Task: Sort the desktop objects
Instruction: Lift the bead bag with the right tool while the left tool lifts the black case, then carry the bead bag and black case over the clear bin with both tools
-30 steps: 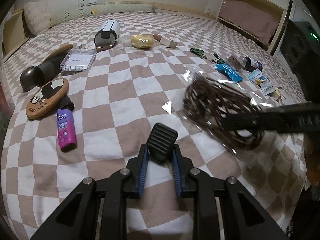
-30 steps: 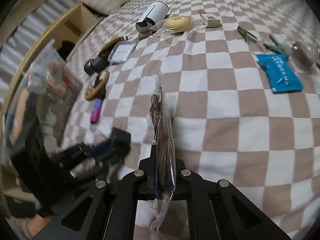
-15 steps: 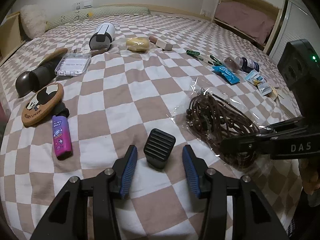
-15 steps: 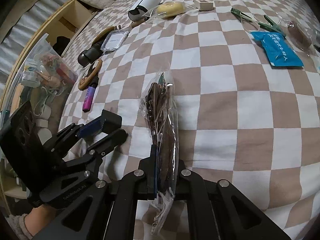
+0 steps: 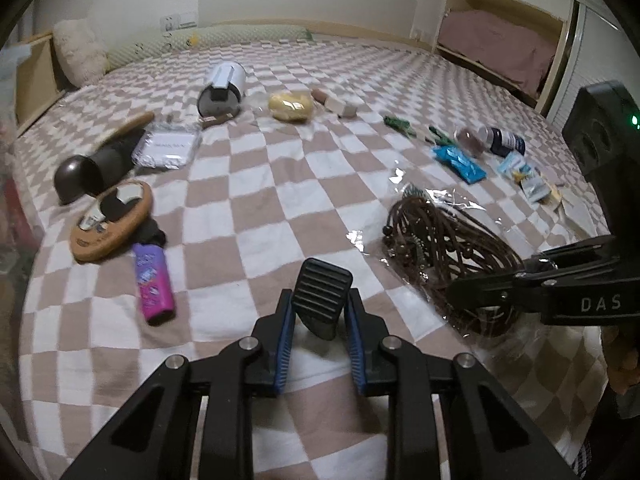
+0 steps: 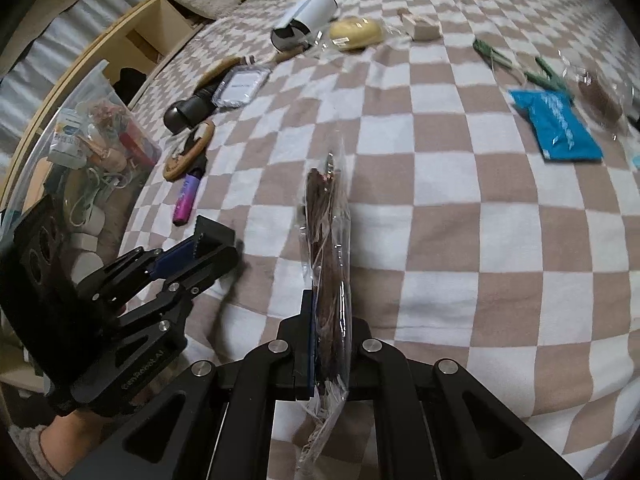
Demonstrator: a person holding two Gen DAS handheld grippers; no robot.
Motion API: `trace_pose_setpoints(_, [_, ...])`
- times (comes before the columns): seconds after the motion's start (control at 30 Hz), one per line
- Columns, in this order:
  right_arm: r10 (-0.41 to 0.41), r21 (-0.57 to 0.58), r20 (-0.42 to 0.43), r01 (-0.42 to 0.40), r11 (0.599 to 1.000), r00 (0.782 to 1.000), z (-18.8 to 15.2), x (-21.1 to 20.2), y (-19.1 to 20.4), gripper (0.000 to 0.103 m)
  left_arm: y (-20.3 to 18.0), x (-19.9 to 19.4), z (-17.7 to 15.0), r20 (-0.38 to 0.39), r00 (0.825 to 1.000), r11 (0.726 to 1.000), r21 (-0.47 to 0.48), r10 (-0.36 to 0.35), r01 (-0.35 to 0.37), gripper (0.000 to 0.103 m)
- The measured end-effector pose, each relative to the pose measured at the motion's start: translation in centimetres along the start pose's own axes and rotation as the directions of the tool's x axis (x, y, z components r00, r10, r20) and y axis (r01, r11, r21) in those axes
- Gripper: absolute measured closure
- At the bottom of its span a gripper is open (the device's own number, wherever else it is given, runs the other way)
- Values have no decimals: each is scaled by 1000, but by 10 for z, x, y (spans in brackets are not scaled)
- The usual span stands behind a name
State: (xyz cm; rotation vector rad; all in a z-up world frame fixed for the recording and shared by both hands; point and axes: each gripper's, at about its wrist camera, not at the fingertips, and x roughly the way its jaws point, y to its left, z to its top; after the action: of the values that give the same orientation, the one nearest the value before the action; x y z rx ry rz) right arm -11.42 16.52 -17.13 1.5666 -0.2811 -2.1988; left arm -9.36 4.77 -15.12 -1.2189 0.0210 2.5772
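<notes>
A small black ribbed block (image 5: 322, 288) stands tilted on the checked bedspread (image 5: 280, 184), between the blue pads of my left gripper (image 5: 320, 308). The jaws are closing and the pads touch both its sides. From the right wrist view, the left gripper (image 6: 208, 248) sits low at the left with the block's edge sticking out of it. My right gripper (image 6: 328, 316) is shut on the lower end of a clear bag of brown beaded cords (image 6: 326, 220), held edge-on. That bag (image 5: 440, 240) hangs just right of the block, with the right gripper (image 5: 480, 296) pinching its near corner.
Left of the block lie a purple tube (image 5: 154, 284), an oval wooden brush (image 5: 114, 220) and a dark cylinder (image 5: 80, 176). Farther back are a white canister (image 5: 222, 88) and a yellow packet (image 5: 290, 106). A blue packet (image 5: 460, 162) lies right. A clear bin (image 6: 80, 140) stands beside the bed.
The left jaws, shut on the block a second ago, stood apart around it half a second ago and have come back against its sides. The right gripper keeps the bag in place.
</notes>
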Motion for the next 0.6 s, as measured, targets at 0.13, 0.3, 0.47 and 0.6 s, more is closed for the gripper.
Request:
trace_pose_setpoints(0.13, [-3,-17,31,4,1000,1000,3,-12,10,95,7,-17,8,20,999,999,-23,25,-25,79])
trace_pose_setpoints(0.3, [-6,-44,76,10,999,997,3,-27,27,95,11,-40,14,55,998,999,-36,42,-40,79])
trace_pose_setpoints(0.47, [8,-76,128,2,997,992,7,-41,53,96,16,-66,20,95,992,996,-56,78,-73,79])
trace_pose_setpoints(0.6, [16,-123,169,5,992,985,13,-57,78,96,21,-86,24,131,986,993,-66,103,-95,79])
